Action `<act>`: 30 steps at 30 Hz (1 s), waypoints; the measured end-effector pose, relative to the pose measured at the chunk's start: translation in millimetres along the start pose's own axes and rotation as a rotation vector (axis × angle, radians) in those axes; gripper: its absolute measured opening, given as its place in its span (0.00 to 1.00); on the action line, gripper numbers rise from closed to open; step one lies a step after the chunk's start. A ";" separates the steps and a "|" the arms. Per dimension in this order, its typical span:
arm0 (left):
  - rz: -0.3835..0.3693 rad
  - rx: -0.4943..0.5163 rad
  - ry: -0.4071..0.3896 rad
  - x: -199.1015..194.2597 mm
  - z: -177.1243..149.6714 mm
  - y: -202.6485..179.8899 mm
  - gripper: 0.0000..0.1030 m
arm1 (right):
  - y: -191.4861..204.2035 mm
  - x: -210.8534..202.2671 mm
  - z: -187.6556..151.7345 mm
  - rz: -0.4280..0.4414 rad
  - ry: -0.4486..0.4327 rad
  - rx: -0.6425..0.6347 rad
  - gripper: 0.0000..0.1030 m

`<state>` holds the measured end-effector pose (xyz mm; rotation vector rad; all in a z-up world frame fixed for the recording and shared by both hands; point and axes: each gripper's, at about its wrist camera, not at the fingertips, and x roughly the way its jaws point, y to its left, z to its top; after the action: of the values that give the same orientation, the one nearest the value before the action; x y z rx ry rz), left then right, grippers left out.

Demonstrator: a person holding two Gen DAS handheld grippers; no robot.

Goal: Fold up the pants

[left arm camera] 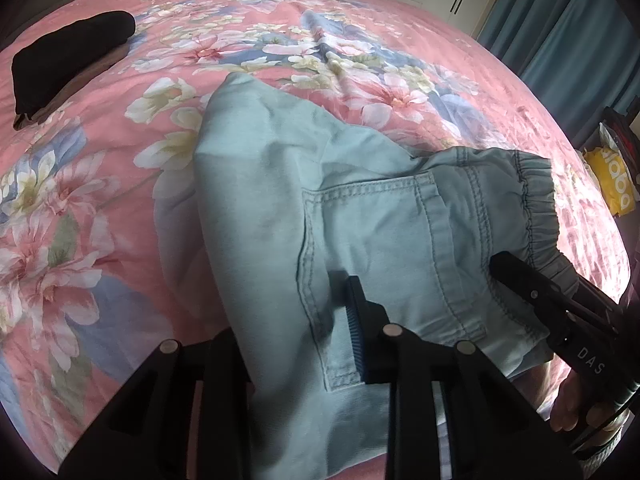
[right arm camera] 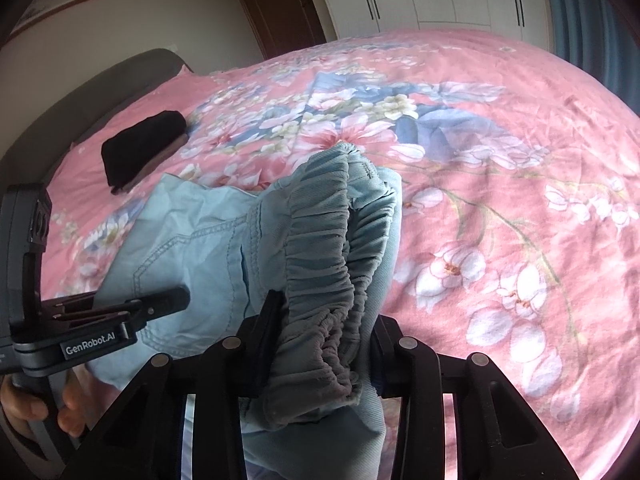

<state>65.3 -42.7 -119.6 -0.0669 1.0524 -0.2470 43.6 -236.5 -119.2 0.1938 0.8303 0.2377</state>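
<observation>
While the bed (left arm camera: 120, 128) carries the whole workpiece, the pants (left arm camera: 280, 200) lie across its pink floral cover with their long axis running from the near edge, where both grippers work, up and away toward the centre of the bed. The legs extend away from the tools; the waist end sits closest to them. A folded dark garment (left arm camera: 68, 68) rests well apart, at the far left.

The elastic waistband (right arm camera: 320, 272) is raised off the cover and gathered between the jaws of the right gripper (right arm camera: 320, 360), which appear closed on it, though the bunched cloth hides the pads. This gripper stands at the waist end, directly on the long axis.

The left gripper (left arm camera: 296, 344) sits just beside it, over the seat panel near the back pocket (left arm camera: 380, 240). Denim passes between its fingers; whether the pads actually press on the cloth cannot be told, since one finger is buried under the fabric.

Judged from this layout, both tools are at the waist, so the coming move turns on carrying that end along the long axis.
</observation>
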 end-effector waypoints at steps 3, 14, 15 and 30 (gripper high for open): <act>0.001 0.000 -0.004 -2.8 -0.2 -0.3 0.25 | 1.5 -1.9 0.5 -0.004 -0.008 -0.006 0.37; -0.001 0.005 -0.019 -10.1 -0.6 -1.3 0.23 | 7.9 -8.4 2.2 -0.013 -0.034 -0.030 0.36; -0.001 0.006 -0.021 -11.2 -0.7 -1.7 0.23 | 8.6 -9.1 2.2 -0.014 -0.036 -0.032 0.36; -0.011 0.010 -0.046 -26.4 0.9 -7.6 0.22 | 18.1 -20.0 3.9 -0.022 -0.068 -0.060 0.36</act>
<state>52.3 -43.9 -95.3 -0.0692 1.0049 -0.2599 31.1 -225.1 -97.8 0.1358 0.7561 0.2343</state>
